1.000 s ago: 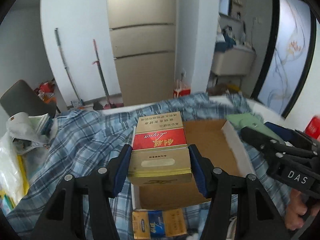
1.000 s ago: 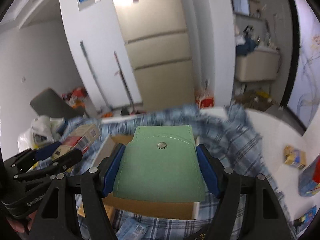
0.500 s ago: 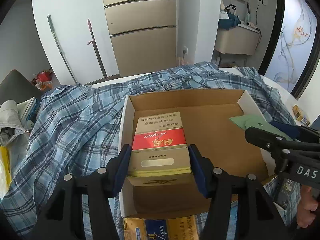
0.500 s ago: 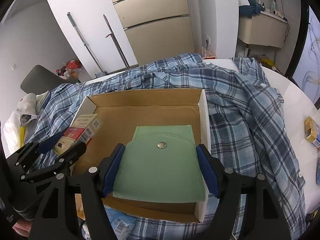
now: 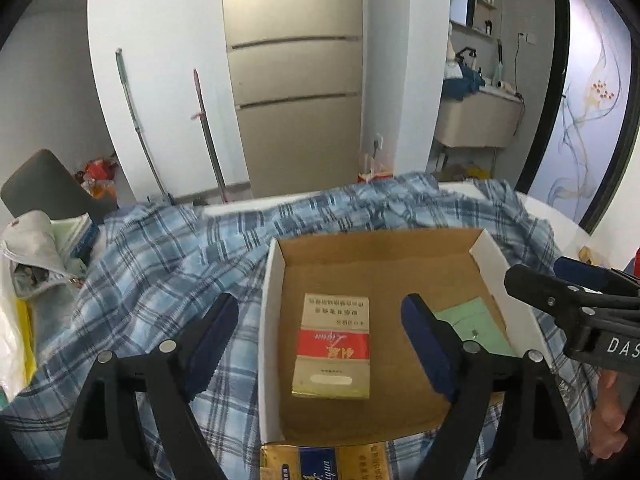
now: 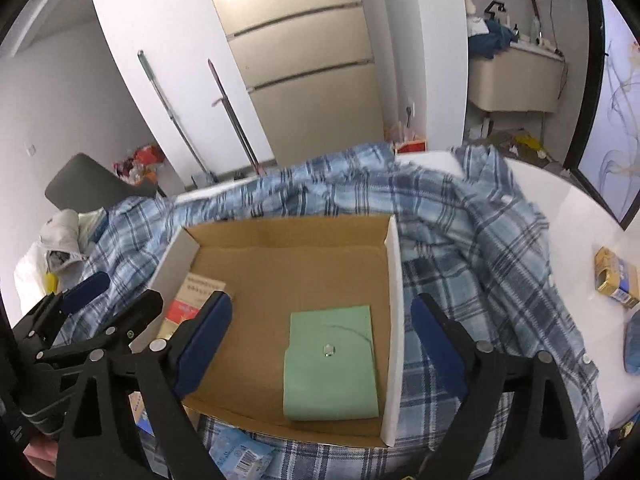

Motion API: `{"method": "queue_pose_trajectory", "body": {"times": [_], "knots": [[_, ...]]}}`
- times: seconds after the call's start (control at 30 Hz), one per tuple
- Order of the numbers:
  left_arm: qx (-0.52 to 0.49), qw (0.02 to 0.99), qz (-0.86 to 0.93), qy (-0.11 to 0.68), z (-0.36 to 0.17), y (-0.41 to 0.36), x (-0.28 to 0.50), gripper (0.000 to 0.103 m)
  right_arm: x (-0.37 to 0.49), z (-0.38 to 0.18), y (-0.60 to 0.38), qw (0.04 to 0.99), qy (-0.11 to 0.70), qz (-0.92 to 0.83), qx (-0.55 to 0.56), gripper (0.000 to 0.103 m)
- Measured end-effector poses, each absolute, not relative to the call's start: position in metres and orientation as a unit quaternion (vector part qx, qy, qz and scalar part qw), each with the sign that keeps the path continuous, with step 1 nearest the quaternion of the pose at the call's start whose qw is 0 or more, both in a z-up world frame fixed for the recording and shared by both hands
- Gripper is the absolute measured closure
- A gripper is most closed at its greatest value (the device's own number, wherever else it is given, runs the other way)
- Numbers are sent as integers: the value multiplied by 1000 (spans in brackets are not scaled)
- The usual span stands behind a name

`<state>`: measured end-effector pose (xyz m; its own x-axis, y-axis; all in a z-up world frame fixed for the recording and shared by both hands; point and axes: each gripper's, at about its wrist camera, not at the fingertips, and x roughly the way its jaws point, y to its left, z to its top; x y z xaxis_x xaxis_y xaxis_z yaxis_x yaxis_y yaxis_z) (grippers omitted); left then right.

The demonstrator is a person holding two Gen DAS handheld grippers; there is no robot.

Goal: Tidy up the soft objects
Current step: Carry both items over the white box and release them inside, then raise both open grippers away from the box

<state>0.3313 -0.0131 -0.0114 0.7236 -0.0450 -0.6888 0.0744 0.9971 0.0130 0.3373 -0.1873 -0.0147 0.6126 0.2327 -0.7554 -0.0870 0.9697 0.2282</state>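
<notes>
A blue plaid shirt [image 6: 472,240] is lying spread over a white worktop [image 6: 576,216], covering most of it. An open cardboard box [image 6: 280,256] with white outer walls is sitting on the shirt, its brown floor facing up. Inside the box, toward its right wall, a green snap pouch [image 6: 330,364] is lying flat with its metal snap upward; in the left wrist view only a corner of the pouch [image 5: 476,324] is showing past a blue pad. Toward the left wall of the box, a gold-and-red carton [image 5: 332,348] is lying flat on the box floor, well apart from the pouch. A second gold-and-blue carton [image 5: 324,464] is lying just outside the near wall of the box. A small yellow pack [image 6: 614,280] is resting on the bare worktop at the right.

The left hand-held gripper [image 5: 320,352] is hovering over the gold-and-red carton; its jaws have just been opening and are standing wide, the pads clear of the carton below. The right hand-held gripper [image 6: 320,344] is hovering over the green pouch; its jaws have likewise just been opening and are standing wide, touching nothing.
</notes>
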Motion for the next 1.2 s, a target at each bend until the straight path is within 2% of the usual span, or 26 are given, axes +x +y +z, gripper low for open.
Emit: {"method": "queue_pose_trajectory", "body": {"times": [0.27, 0.43, 0.6, 0.73, 0.8, 0.83, 0.87, 1.13, 1.2], "knots": [[-14, 962, -39, 271, 66, -12, 282, 18, 316, 35, -193, 919, 378, 92, 71, 12], [10, 980, -41, 194, 118, -22, 234, 18, 286, 85, -198, 940, 320, 104, 56, 9], [-30, 985, -69, 157, 148, -21, 188, 18, 247, 122, -202, 962, 256, 91, 40, 8], [-12, 991, -66, 117, 161, -29, 148, 16, 215, 142, -208, 973, 209, 89, 37, 8], [-6, 992, -69, 102, 165, -30, 130, 11, 198, 149, -211, 976, 192, 97, 35, 8], [-4, 993, -67, 97, 166, -30, 121, 3, 190, 151, -211, 977, 184, 99, 33, 8], [-1, 994, -62, 94, 166, -29, 110, 0, 181, 153, -212, 979, 174, 99, 31, 8], [-18, 996, -66, 54, 154, -19, 65, 0, 132, 144, -223, 987, 137, 76, 35, 4], [-14, 996, -61, 56, 146, -18, 60, 0, 123, 135, -223, 987, 137, 76, 32, 0]]}}
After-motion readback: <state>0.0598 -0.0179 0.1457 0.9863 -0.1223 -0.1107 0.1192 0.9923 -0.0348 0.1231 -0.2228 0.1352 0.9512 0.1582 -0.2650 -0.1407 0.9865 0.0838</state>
